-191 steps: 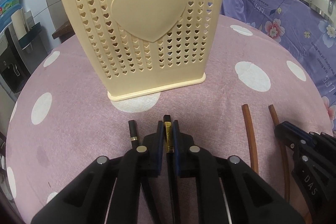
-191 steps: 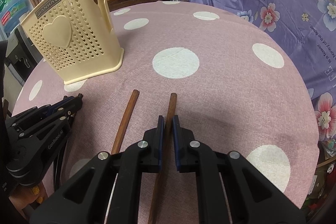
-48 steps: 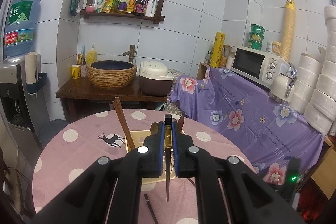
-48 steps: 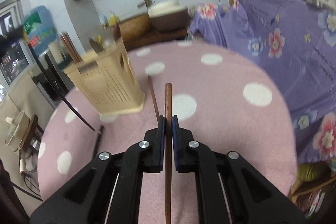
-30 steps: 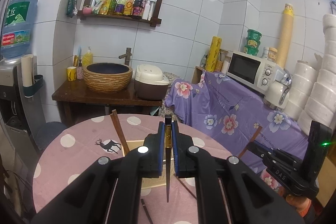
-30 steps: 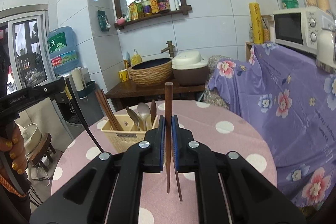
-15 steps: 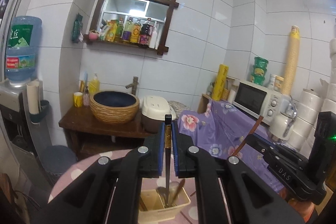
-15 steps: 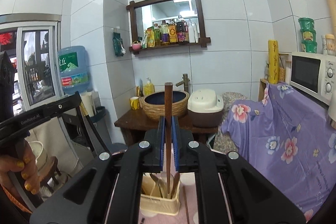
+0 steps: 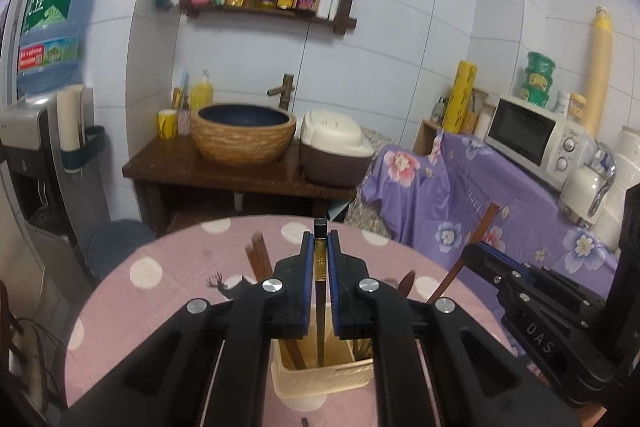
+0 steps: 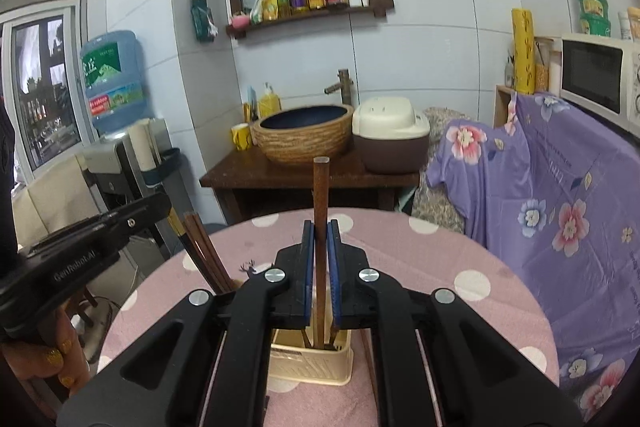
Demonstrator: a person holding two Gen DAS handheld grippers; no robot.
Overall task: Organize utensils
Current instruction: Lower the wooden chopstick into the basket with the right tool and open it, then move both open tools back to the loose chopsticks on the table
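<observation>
My left gripper (image 9: 320,259) is shut on a black chopstick (image 9: 319,307) with a gold band, held upright. Its lower end dips into the open top of the cream utensil holder (image 9: 320,381) on the pink dotted table (image 9: 168,291). My right gripper (image 10: 320,239) is shut on a brown wooden chopstick (image 10: 321,195), also upright, with its tip down in the holder (image 10: 312,359). Each gripper shows in the other's view: the right gripper (image 9: 472,255) at the right, the left gripper (image 10: 160,205) at the left. Brown chopsticks (image 10: 204,251) stand in the holder's left compartment.
One brown chopstick (image 10: 370,367) lies on the table right of the holder, and a black chopstick end (image 9: 305,421) shows in front of it. Behind the table stand a dark side table with a basin (image 9: 244,135), a water dispenser (image 9: 44,147) and a purple-draped counter (image 10: 560,187).
Both views have tipped down, bringing the table and holder back under the grippers. The holder now sits close below, and both chopsticks have sunk so their lower ends are in its top.
</observation>
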